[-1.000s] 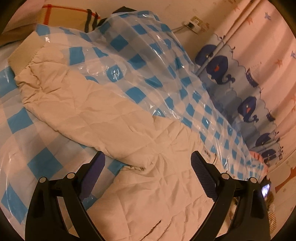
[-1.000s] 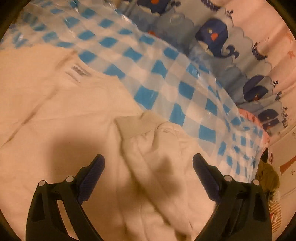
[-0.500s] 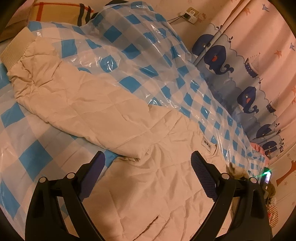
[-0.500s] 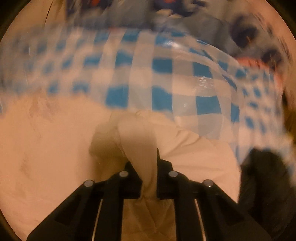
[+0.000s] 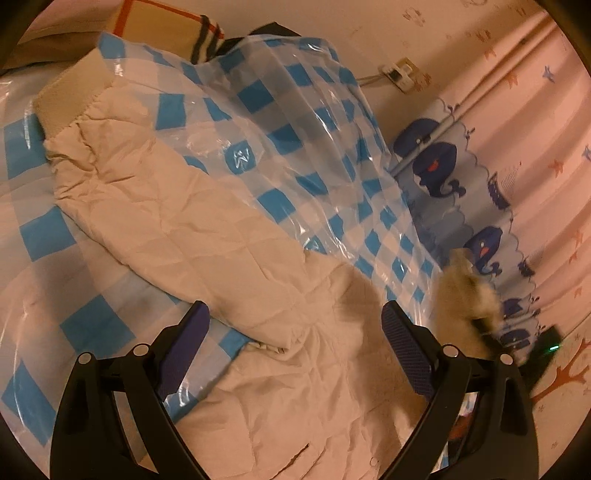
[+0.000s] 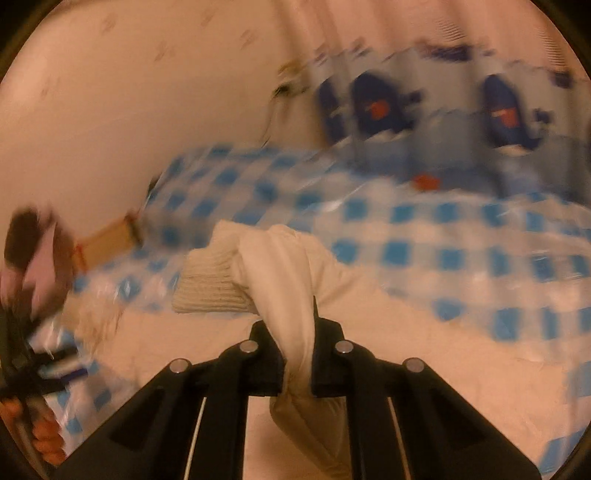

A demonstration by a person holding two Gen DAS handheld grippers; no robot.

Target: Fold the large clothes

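Observation:
A cream quilted jacket (image 5: pixel 229 236) lies spread on a blue-and-white checked plastic sheet (image 5: pixel 295 122). Its left sleeve, with a ribbed cuff (image 5: pixel 70 96), stretches toward the upper left. My left gripper (image 5: pixel 295 339) is open and empty, hovering over the armpit area of the jacket. My right gripper (image 6: pixel 297 343) is shut on the other sleeve (image 6: pixel 284 280) just behind its ribbed cuff (image 6: pixel 210 280) and holds it lifted above the jacket. The lifted sleeve also shows blurred at the right of the left wrist view (image 5: pixel 465 291).
A whale-print curtain (image 5: pixel 454 177) hangs along the right side. A wall socket with a cable (image 5: pixel 399 74) sits on the back wall. A plaid pillow (image 5: pixel 162 18) lies at the far end. The other hand and gripper show blurred at the left of the right wrist view (image 6: pixel 29 332).
My right gripper closed on the right sleeve near its cuff and lifted it up off the jacket, swinging leftward. My left gripper stayed open, shifting slightly over the jacket.

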